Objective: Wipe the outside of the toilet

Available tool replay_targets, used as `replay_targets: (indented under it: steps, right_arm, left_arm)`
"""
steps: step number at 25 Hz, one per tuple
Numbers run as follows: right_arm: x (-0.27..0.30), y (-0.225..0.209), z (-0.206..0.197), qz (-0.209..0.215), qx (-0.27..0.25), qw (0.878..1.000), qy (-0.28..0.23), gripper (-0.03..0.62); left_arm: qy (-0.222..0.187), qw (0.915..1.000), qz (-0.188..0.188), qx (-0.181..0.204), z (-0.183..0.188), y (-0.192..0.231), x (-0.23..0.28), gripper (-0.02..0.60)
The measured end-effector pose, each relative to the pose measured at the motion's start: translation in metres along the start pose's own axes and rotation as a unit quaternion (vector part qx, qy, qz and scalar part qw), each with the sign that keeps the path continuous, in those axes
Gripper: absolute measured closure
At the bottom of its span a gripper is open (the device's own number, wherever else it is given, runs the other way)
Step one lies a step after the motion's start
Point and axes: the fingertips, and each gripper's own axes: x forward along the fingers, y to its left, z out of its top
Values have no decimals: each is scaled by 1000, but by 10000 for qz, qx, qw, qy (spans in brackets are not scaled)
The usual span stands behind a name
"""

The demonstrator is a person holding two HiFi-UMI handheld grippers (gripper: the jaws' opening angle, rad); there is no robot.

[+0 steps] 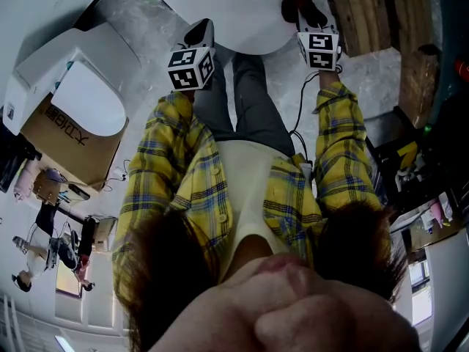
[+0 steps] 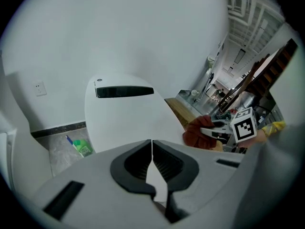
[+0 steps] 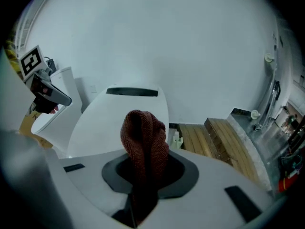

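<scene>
— Straight ahead, against the white wall (image 3: 167, 42): the toilet (image 2: 119, 123), lid (image 3: 109, 118) shut, long axis running from the black-slotted back toward the person.

— Nearer to which hand?

— Hard to call. Judging by the head view, lies between the two, near rim reaching toward both. More to the point: the hand with the cloth.

— The right gripper (image 3: 143, 156), then?

— Yes. Hangs by the lid's right flank, fingers (image 3: 115, 171) clamped on a rust-brown knitted cloth (image 3: 143, 132) bulging up out of them and aimed at the lid's near edge. Looks just short of the porcelain; cannot tell for certain.

— And the left gripper (image 2: 152, 147)?

— Hovers off the lid's left edge, fingers pressed together on nothing, only white lid visible past them.

— Next move?

— Probably forward and down with the right, laying the cloth on the lid or on the right outer wall just beneath. Then along the long axis, front to back. Leaves the far left flank for a reach across, or a step round.
</scene>
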Motion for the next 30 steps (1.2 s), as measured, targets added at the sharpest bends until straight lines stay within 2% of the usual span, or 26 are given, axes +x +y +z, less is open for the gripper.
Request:
replay_targets:
  steps: [15, 22, 30]
  right_arm:
    - [-60, 48, 69, 58, 294, 9969, -727, 508]
    - [-92, 65, 113, 47, 363, 9928, -1138, 508]
    - [-128, 82, 144, 177, 539, 9869, -1507, 508]
  left_arm:
    - [-430, 9984, -285, -243, 31, -3, -56, 569]
    - [-926, 9947, -316, -305, 64, 0, -94, 572]
    - [-1407, 9900, -123, 19, 98, 1, -141, 574]
